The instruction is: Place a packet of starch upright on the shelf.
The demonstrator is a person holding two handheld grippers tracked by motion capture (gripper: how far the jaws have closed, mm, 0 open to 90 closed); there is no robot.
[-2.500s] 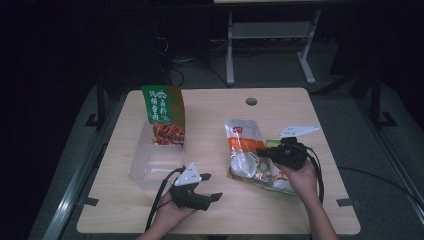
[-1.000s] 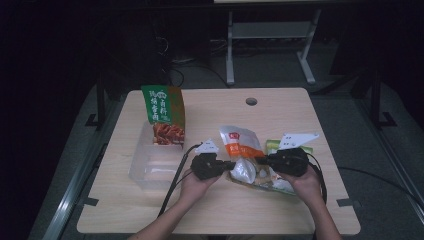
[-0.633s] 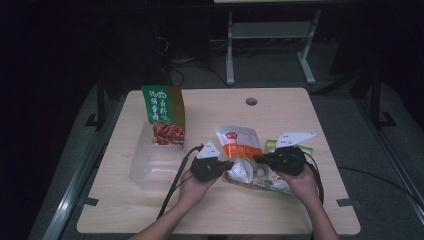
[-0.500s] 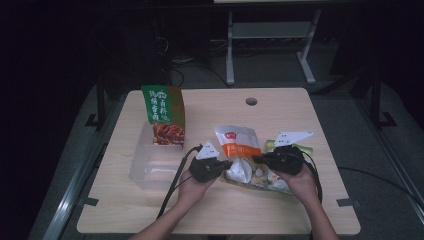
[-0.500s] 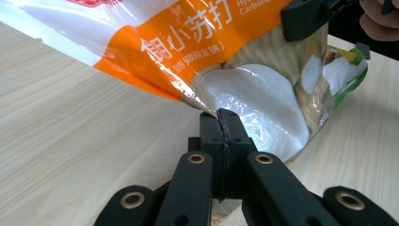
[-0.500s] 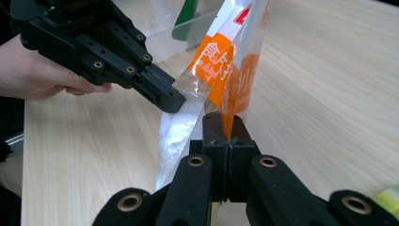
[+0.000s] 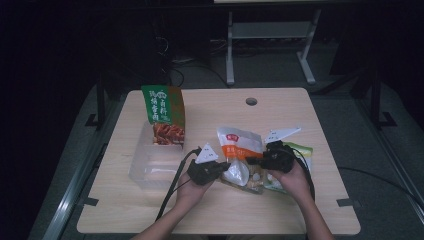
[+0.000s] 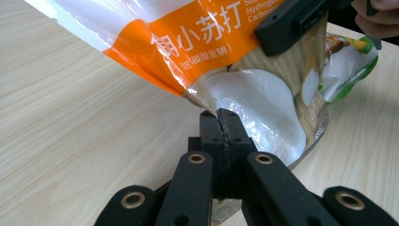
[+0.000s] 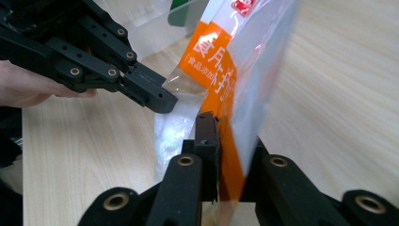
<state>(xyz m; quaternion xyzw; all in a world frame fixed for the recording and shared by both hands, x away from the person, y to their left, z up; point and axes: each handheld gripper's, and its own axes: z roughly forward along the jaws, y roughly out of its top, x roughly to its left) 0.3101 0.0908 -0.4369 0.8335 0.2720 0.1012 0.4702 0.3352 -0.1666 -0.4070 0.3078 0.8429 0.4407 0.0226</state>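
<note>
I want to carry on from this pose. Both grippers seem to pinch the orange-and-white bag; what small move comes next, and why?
Probably lift the bag a little, both hands together. The left gripper is shut on its lower edge, the right gripper on its orange band, and it still lies over the packets on the table. The clear bin stands open at the left.

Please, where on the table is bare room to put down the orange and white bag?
Bare wood lies along the far edge around the round hole, and on the near strip in front of the clear plastic box. The middle is crowded: both hand-held grippers, left and right, grip the orange and white bag over other packets.
</note>
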